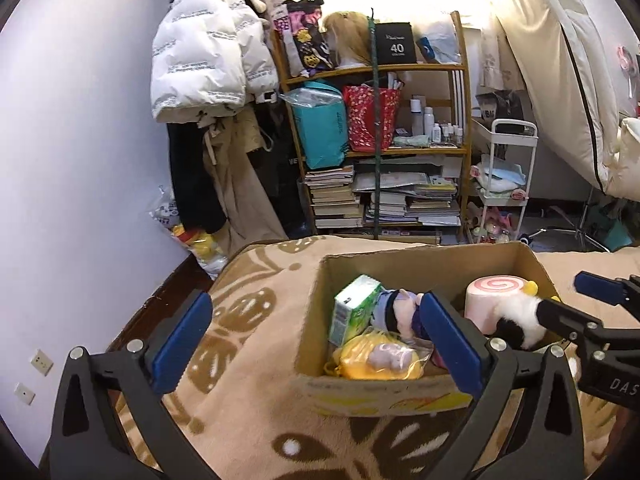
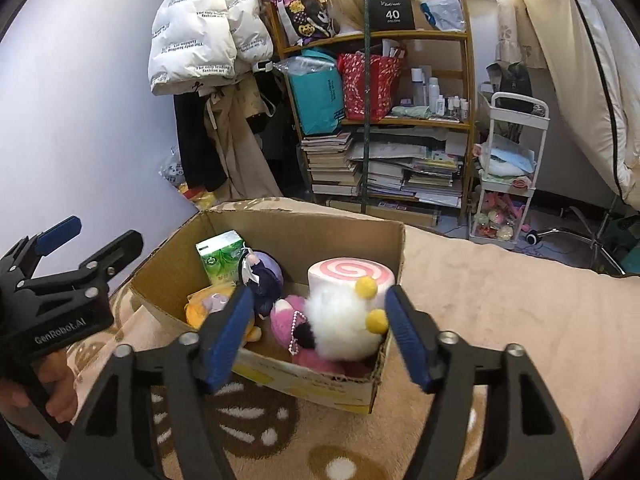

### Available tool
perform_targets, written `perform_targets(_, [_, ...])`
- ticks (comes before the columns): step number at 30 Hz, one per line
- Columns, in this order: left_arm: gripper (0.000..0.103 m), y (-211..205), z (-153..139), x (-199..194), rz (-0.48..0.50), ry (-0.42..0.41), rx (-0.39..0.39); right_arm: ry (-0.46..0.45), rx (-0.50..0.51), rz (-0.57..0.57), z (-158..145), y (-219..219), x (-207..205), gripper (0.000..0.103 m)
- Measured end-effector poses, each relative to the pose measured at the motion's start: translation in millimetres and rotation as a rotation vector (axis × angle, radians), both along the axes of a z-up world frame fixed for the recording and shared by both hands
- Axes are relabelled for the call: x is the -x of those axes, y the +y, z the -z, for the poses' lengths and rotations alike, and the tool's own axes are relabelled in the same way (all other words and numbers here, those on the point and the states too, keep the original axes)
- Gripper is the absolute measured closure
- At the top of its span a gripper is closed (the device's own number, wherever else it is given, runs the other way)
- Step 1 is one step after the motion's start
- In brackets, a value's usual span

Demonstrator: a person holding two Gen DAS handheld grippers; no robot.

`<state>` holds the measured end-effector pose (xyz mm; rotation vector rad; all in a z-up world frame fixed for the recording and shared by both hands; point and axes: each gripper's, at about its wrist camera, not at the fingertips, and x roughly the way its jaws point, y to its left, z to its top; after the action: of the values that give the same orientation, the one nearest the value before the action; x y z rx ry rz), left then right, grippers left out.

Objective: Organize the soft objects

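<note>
Surface: your cardboard box (image 2: 280,224) sits on a beige blanket (image 2: 500,320) with brown leaf and flower patterns.
Box contents: a green tissue pack (image 2: 220,258), a pink swirl cushion (image 2: 348,272), a yellow toy (image 1: 376,354), a purple doll (image 2: 266,276) and a pink plush (image 2: 286,316), all inside.
Left gripper (image 1: 320,344): released, jaws wide, nothing between the pads.
Right gripper (image 2: 318,334): let go; the white fluffy toy (image 2: 342,328) with 2 yellow pompoms sits between the jaws, untouched, at the box's near corner.
Room: a wooden shelf (image 1: 400,68) with books and bags, a white puffer jacket (image 1: 200,48) hanging left, a white cart (image 2: 508,168) right, lilac wall (image 1: 80,120).
</note>
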<state>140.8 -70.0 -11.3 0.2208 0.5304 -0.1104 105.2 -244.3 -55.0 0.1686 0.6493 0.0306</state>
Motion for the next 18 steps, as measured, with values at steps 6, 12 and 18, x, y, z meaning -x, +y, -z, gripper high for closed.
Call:
perform_targets(6, [0.001,13,-19,27,-0.024,-0.039,-0.007,-0.051,0.013,0.009,-23,2,25,0.012])
perform_targets(12, [0.001,27,-37,63,-0.034,-0.080,0.004,-0.136,0.037,0.041,-47,4,60,0.000])
perform_targets(18, [0.001,45,-51,98,-0.049,-0.096,0.055,-0.220,0.088,0.055,-68,10,99,0.000])
